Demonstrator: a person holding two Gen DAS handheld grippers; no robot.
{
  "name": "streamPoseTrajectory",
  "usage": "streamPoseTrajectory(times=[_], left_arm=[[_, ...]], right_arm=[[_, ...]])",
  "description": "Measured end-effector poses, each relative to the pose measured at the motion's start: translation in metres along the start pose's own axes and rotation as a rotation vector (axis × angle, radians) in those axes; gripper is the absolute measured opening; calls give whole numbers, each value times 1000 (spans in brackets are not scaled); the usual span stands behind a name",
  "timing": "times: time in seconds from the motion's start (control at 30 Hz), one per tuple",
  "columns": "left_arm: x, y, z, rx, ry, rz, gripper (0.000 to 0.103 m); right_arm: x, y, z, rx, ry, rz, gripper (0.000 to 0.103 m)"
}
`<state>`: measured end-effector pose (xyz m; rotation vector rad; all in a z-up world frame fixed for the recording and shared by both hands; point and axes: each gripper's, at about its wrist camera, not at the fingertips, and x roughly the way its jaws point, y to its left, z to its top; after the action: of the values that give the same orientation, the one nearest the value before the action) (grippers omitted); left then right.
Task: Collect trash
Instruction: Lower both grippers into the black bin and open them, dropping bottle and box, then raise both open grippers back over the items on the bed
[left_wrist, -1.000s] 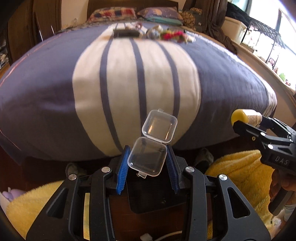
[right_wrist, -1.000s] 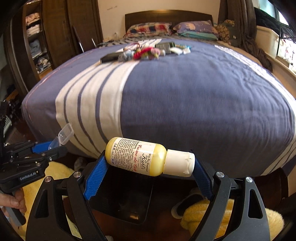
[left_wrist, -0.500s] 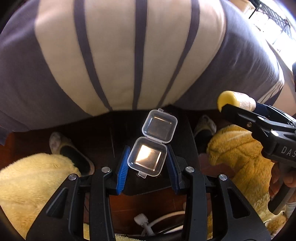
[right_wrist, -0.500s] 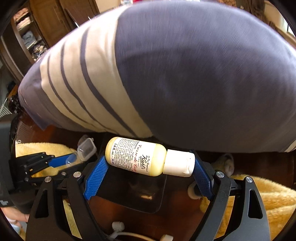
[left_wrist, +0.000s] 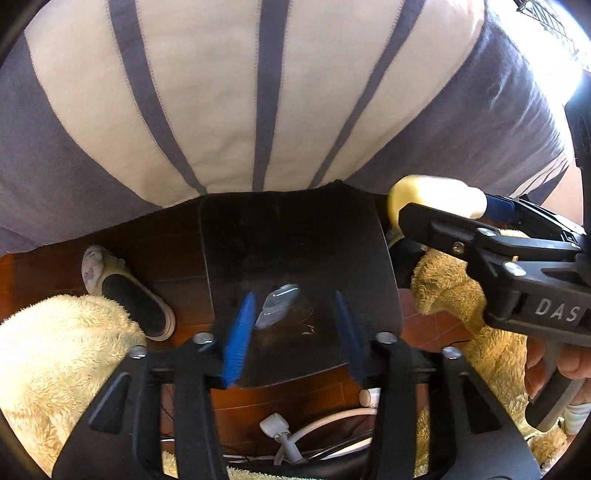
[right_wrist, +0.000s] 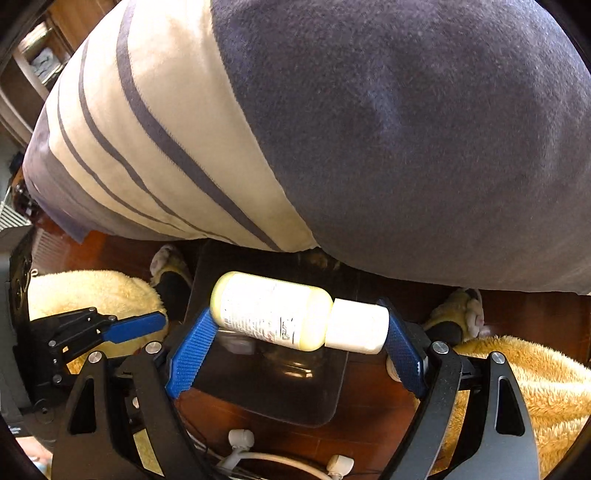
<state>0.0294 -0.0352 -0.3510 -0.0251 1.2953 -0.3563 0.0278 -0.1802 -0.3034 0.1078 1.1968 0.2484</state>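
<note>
Black bin (left_wrist: 299, 240) sits at centre frame in both wrist views, on dark wood floor (left_wrist: 177, 258) below the hanging edge of a grey-and-cream striped bedspread (left_wrist: 258, 92). Left gripper (left_wrist: 295, 328) points down over the bin, jaws opening; clear plastic case (left_wrist: 277, 304), blurred, sits between the blue pads but touches neither, seen against the bin's inside. Right gripper (right_wrist: 299, 332) also over the bin, jaws opening; yellow lotion bottle (right_wrist: 273, 308) with white cap lies crosswise between the pads, cap end against the right pad, base end at the left pad tip, contact there unclear. Same bottle shows upper right in the left view. Fluffy yellow rug (left_wrist: 55, 350) lower left and right, slipper (left_wrist: 125, 291) left of bin, white cables (left_wrist: 295, 435) bottom centre.
</note>
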Motion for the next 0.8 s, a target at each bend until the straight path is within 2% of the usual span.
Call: streamPoseTrajectory(times=[0.3,0.4,0.5,0.8], left_arm=[[-17,2,3,-8,-34,17,58],[-36,2,7,0,-83,38,67],[-59,3,12,6,-154,79,74],[-130,-1,34,7,-327,127,79]], right_arm=[[-27,-5,10,21,-76,-2,91],[-45,-9,13,26,-132,-33,96],[-67,-14,17,34,-193,-58,97],[-130,-33,32,62,-353,-96,98]])
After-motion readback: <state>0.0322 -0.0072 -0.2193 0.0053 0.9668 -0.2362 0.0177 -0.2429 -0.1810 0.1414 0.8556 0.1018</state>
